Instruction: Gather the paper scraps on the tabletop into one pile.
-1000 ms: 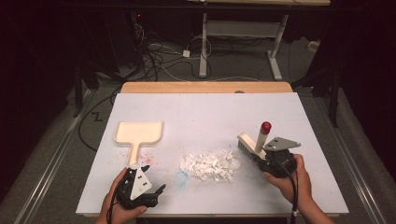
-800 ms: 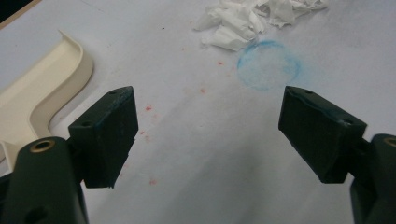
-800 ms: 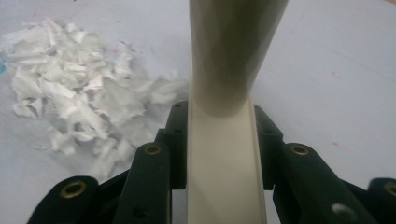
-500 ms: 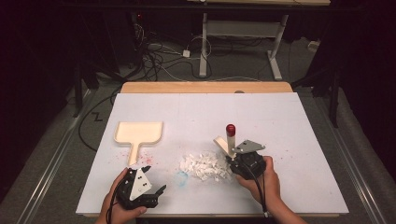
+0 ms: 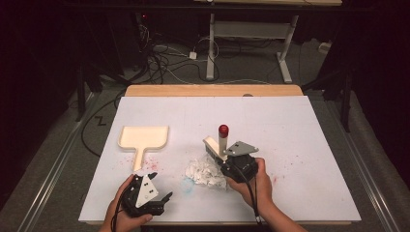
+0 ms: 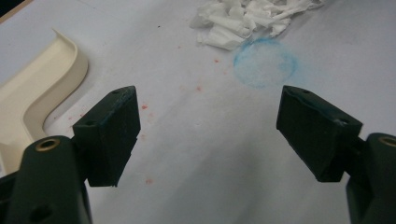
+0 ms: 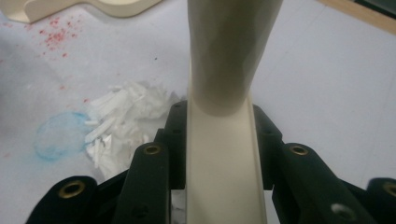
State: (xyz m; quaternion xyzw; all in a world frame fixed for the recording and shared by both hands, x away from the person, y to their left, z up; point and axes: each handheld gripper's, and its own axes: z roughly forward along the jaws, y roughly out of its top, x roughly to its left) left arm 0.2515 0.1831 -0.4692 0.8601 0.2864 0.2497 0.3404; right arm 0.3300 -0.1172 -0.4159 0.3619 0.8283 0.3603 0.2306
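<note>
The right gripper (image 5: 223, 155), fingers clamped on the brush (image 5: 220, 142), now sits against the paper scraps (image 5: 205, 171), further left than before; the left gripper (image 5: 164, 198) stays put, fingers spread.

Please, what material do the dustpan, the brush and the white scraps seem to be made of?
The dustpan looks like cream moulded plastic: smooth, matte, with a rounded raised rim. The brush, held in the right gripper, has a similar cream handle, probably plastic, with a glossy red end. The white scraps look like torn or shredded paper: thin, creased, irregular strips.
</note>
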